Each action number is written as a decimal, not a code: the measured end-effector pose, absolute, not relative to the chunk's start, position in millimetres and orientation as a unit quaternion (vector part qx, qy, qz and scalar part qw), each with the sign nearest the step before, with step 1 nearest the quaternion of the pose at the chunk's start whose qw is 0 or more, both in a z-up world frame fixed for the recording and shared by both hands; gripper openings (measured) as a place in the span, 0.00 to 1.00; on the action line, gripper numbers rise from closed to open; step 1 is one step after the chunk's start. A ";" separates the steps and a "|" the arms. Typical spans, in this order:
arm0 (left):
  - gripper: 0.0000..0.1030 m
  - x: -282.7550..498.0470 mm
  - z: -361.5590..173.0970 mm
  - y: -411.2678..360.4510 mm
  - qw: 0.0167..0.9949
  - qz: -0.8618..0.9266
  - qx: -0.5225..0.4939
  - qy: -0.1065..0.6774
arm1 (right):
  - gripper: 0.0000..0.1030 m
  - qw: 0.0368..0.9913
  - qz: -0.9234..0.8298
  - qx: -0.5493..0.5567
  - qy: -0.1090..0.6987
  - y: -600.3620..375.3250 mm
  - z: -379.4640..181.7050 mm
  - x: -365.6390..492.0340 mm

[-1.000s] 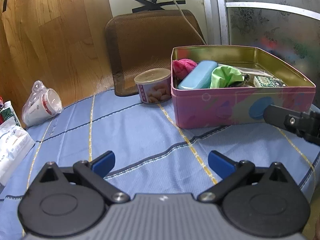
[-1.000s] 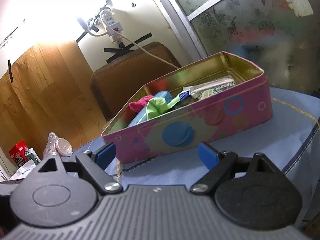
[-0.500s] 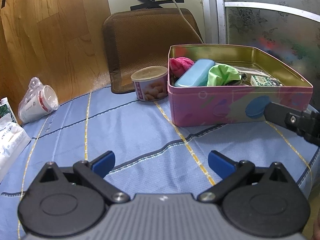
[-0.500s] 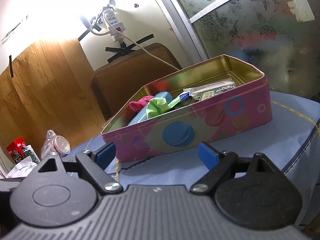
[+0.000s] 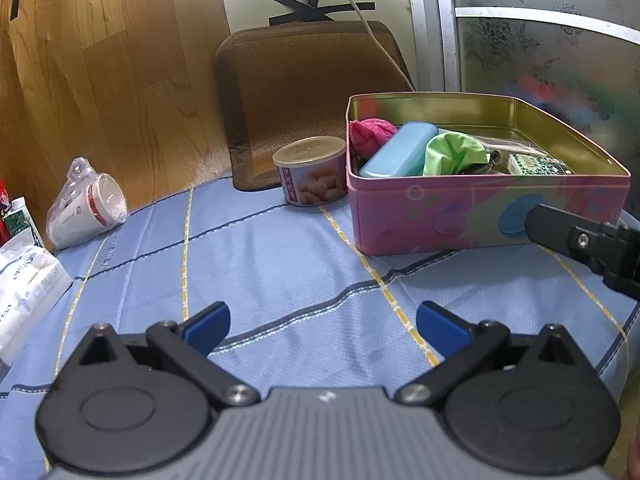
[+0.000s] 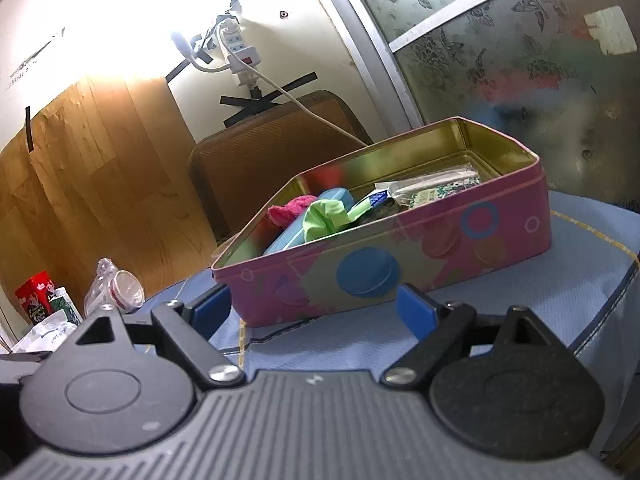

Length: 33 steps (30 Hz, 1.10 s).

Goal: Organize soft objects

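Observation:
A pink tin box (image 5: 480, 216) (image 6: 400, 256) stands open on the blue tablecloth. Inside lie a pink fluffy cloth (image 5: 370, 132) (image 6: 292, 208), a light blue case (image 5: 398, 156) (image 6: 288, 240), a green cloth (image 5: 454, 154) (image 6: 326, 216) and some packets (image 5: 536, 164) (image 6: 432, 188). My left gripper (image 5: 322, 322) is open and empty over bare cloth, well in front of the box. My right gripper (image 6: 314, 310) is open and empty too, close to the box's near wall; one of its fingers (image 5: 568, 232) shows at the right of the left wrist view.
A round can (image 5: 312, 172) stands left of the box. A bagged cup (image 5: 86, 208) (image 6: 116, 284) and white packets (image 5: 24, 280) lie at the left, with a red carton (image 6: 36, 296). A brown woven mat (image 5: 312, 92) leans on the wall. The table edge (image 6: 600, 320) curves at the right.
Both views have shifted a little: the left gripper has tilted up and eased back, and the right one has drawn slightly back from the box. Both stay open.

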<state>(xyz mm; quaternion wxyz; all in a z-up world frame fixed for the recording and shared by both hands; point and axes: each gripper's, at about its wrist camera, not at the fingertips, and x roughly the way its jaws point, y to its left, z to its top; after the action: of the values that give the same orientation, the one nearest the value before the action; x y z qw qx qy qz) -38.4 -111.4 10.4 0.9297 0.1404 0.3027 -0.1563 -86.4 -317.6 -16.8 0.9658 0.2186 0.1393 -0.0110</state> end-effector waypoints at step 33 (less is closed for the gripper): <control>1.00 -55.3 34.0 -103.3 0.942 -0.150 0.138 0.266 | 0.90 0.975 -0.018 0.193 0.110 -310.1 -2.8 -97.3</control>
<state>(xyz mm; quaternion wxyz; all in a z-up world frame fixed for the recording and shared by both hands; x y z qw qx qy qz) -55.3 -103.3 34.0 0.9420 0.1384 0.2662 -0.1504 -97.3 -310.1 -2.8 0.9749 0.1930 0.1097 -0.0180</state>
